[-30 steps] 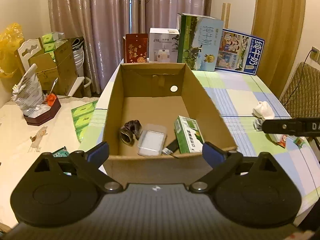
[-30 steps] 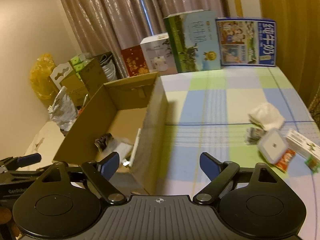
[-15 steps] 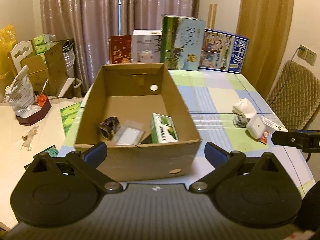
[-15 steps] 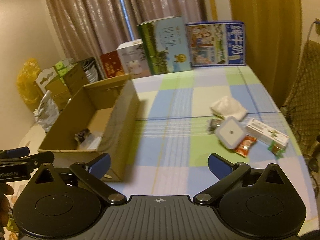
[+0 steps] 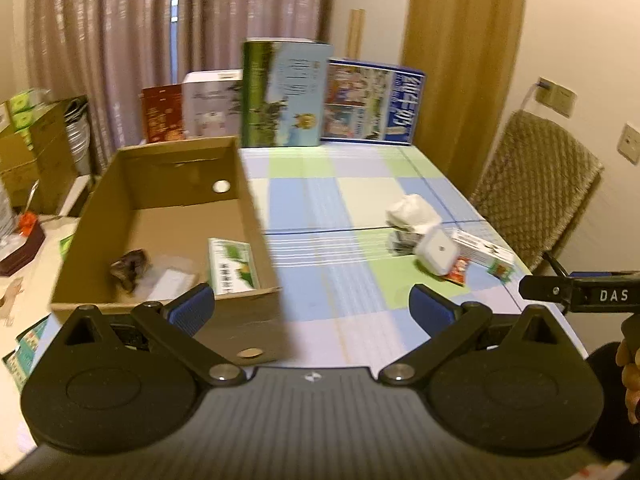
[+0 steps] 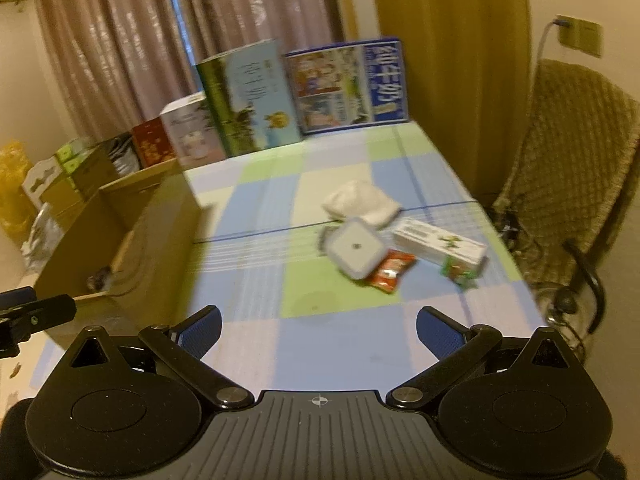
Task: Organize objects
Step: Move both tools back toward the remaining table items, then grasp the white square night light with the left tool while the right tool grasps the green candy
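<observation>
An open cardboard box [image 5: 256,216] [image 6: 160,216] stands on the left of the checked table. Inside lie a green-white carton [image 5: 232,266], a clear packet [image 5: 170,278] and a dark crumpled item [image 5: 130,266]. To the right lies a loose cluster: a white wad [image 6: 360,202], a square white case [image 6: 356,248], a red sachet [image 6: 390,270], a long white-green carton [image 6: 438,242] and a small green packet [image 6: 460,272]. My left gripper [image 5: 312,310] is open near the box's front right corner. My right gripper [image 6: 318,330] is open, short of the cluster. Both are empty.
Tall milk cartons [image 5: 282,94] [image 6: 348,84] and gift boxes [image 5: 212,108] line the table's far edge before curtains. A wicker chair [image 6: 572,176] stands off the right side. Stacked boxes [image 5: 36,148] and clutter sit left of the table. A hand [image 5: 628,368] holds the other gripper at right.
Both grippers have pulled back and swung right. The box has slid left in each view, and the cluster of loose items has come nearer the centre. Both stay open.
</observation>
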`<state>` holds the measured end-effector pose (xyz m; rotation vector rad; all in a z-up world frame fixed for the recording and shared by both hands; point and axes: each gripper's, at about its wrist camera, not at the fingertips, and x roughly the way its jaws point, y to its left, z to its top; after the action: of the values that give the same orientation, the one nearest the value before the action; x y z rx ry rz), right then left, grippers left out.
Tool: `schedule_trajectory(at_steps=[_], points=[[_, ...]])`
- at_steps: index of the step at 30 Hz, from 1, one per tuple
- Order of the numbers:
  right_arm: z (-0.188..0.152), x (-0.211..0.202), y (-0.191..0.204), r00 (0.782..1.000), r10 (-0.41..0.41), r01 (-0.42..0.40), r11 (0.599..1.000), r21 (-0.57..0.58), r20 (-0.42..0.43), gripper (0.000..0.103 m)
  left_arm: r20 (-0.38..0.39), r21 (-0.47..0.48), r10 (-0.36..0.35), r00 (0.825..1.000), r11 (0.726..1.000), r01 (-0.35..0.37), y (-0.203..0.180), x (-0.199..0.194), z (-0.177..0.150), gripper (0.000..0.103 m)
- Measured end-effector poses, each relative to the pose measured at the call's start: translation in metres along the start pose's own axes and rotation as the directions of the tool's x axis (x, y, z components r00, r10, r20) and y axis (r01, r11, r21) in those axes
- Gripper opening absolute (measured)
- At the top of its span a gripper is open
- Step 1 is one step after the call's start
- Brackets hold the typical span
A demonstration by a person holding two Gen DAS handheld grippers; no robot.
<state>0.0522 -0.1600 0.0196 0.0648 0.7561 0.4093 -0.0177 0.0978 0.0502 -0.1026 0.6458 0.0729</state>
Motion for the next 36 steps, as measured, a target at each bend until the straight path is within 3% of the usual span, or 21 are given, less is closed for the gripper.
schedule_trajectory(at_steps=[11,25,36], points=[[-0.008,-0.001,-0.053,0.997,-0.077,0.076,0.995,0.064,0.001,0.101,-0.002,0.104,-0.074,0.997,0.992,0.073,-0.059,0.035,-0.002,0.102],[0.001,0.021,-0.09,0.994,-0.104,0.105,0.993,0.052,-0.011,0.1,-0.037,0.289,-0.107,0.994,0.951,0.113,-0.115,0.09,0.004,0.102],[0.015,0.064,-0.121,0.992,-0.104,0.109,0.991,0.081,-0.067,0.063,-0.079,0.364,-0.112,0.991,0.922,0.133,-0.14,0.149,0.009,0.098]])
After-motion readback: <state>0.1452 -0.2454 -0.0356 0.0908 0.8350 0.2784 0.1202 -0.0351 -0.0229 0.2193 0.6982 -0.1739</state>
